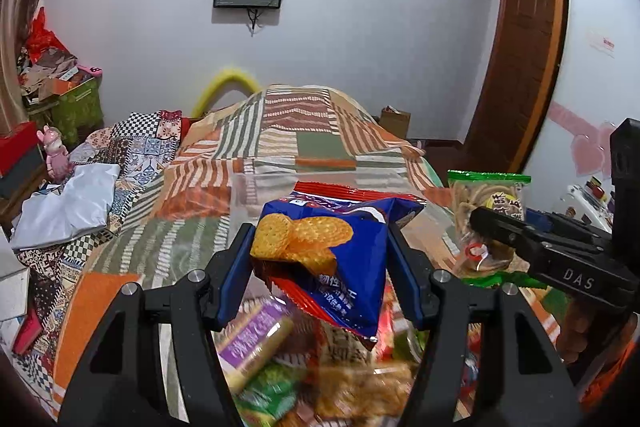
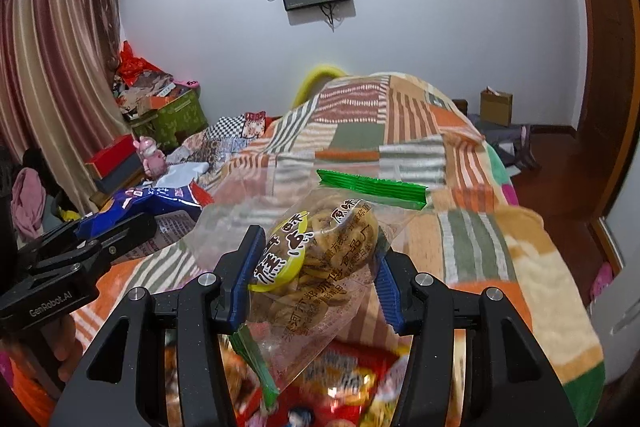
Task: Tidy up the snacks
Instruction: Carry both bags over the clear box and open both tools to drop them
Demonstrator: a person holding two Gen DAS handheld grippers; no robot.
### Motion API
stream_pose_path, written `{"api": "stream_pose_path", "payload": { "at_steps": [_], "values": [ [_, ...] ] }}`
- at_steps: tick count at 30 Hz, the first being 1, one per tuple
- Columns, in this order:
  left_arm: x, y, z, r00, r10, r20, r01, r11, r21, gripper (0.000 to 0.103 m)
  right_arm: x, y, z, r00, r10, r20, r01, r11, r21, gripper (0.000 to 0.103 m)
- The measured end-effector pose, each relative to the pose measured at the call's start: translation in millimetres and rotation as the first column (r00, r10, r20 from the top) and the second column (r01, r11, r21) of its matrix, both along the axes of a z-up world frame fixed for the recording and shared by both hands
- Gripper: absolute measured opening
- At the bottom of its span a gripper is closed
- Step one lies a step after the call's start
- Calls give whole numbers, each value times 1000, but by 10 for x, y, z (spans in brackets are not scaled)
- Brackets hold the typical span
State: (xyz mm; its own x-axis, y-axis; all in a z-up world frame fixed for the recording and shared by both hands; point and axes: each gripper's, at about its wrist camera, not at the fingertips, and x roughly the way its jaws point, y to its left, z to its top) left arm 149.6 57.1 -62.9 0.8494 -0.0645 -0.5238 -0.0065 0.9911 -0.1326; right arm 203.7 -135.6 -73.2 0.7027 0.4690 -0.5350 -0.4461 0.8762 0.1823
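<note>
A: While the big patchwork-quilted bed (image 1: pixel 304 131) lies beneath, what sits above the blurred heap of mixed snack packets (image 1: pixel 320 367)?

B: Two packets, both lifted clear. The left hand-held gripper (image 1: pixel 320 259) is clamped on the blue crinkly foil cracker bag (image 1: pixel 336 247); the right hand-held gripper (image 2: pixel 316 275) is clamped on the clear plastic cookie pouch with green sealed ends (image 2: pixel 320 267).

A: Risks?

B: I'd judge the slick film could slip from the pads, or the squeeze could crush the biscuits
</note>
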Motion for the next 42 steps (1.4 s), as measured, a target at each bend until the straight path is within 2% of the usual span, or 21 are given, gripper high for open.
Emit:
{"api": "stream_pose_path", "payload": {
  "at_steps": [9, 20, 24, 30, 37, 40, 42],
  "values": [
    [480, 192, -80, 998, 27, -61, -27, 1000, 4, 62, 410, 203, 0, 1000, 17, -8, -17, 999, -35, 48],
    [1073, 308, -443, 980, 27, -196, -28, 1000, 2, 62, 906, 387, -273, 994, 26, -107, -40, 991, -125, 48],
    [1196, 288, -551, 973, 18, -232, -16, 1000, 10, 62, 1006, 458, -406, 988, 41, -148, -66, 983, -169, 48],
    [1333, 172, -697, 962, 1, -274, 20, 997, 74, 62, 1055, 544, -533, 983, 69, -169, -109, 965, -239, 49],
    [1380, 157, -765, 954, -16, -300, 33, 998, 53, 63, 1096, 554, -533, 979, 72, -192, -119, 963, -243, 49],
    [1358, 129, -746, 954, -19, -300, 37, 998, 57, 63, 1113, 565, -535, 978, 66, -198, -115, 961, -251, 55],
    [1329, 122, -713, 957, -16, -289, 34, 998, 60, 63, 1094, 555, -513, 981, 56, -186, -104, 961, -257, 65]
  ]
}}
